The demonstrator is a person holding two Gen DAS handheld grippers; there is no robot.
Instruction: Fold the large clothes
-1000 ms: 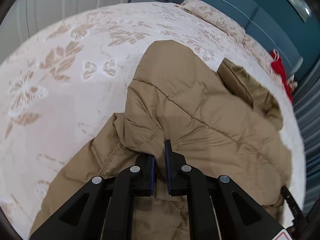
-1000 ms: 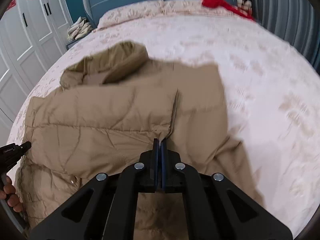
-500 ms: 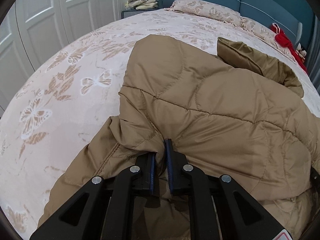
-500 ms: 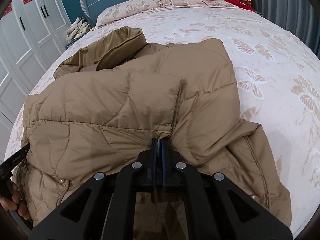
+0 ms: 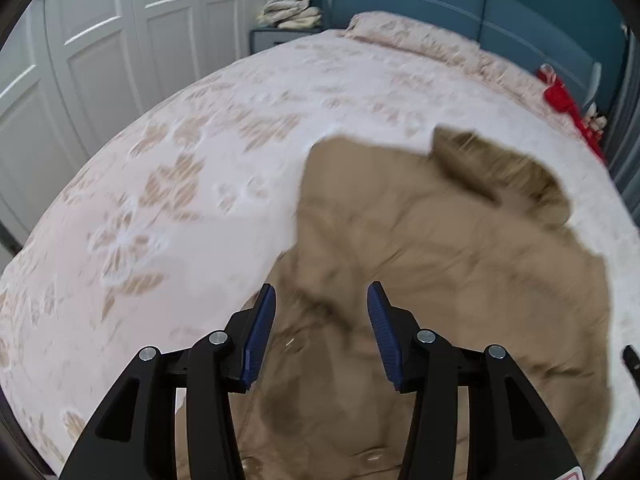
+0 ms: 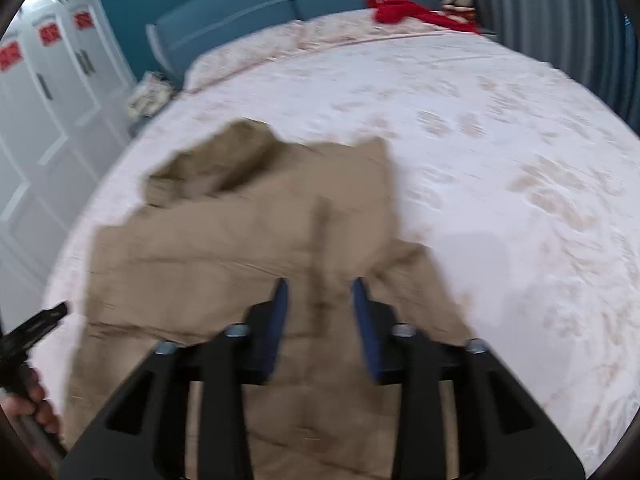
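Tan quilted jacket (image 5: 460, 264) lies on the floral bedspread (image 5: 200, 168). Left tool (image 5: 321, 300) and right tool (image 6: 319, 294) released, jaws just opening, apparently clear of fabric; frames blurred.

A wide bed (image 5: 200, 184) fills the middle of both views, covered by a pale pink spread printed with tan leaves and butterflies, with matching pillows (image 5: 404, 30) along its far edge under a padded teal headboard (image 5: 440, 0) set against a teal wall. In the upper left of the left wrist view stand white panelled wardrobe doors (image 5: 100, 40), and beside them a small grey nightstand (image 5: 276, 38) carries a stack of folded pale cloth (image 5: 290, 8). The right wrist view shows red paper squares (image 6: 48, 34) on the doors at upper left, a red cloth (image 6: 404, 10) by the pillows at the top, and grey pleated curtains (image 6: 532, 20) at upper right.
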